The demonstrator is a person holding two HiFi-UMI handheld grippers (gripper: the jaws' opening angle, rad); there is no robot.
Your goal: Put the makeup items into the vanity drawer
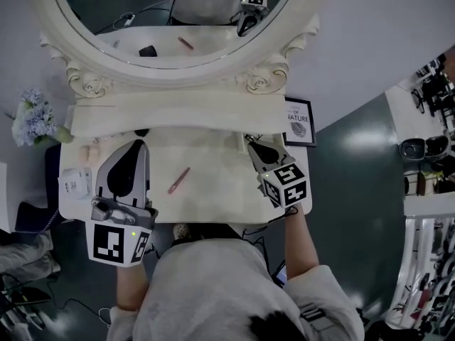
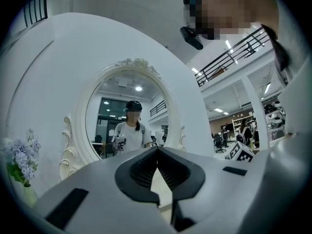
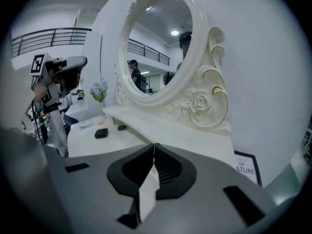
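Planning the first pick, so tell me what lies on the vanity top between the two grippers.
In the head view, a slim pink makeup stick lies between the left gripper and the right gripper; the vanity top around it is bare.

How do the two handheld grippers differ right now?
The left gripper hangs over the left part of the vanity top, beside the pink makeup stick; the right gripper is at its right end, near the framed print. The left points straight at the mirror; the right angles leftward toward it. Both have jaws shut, holding nothing.
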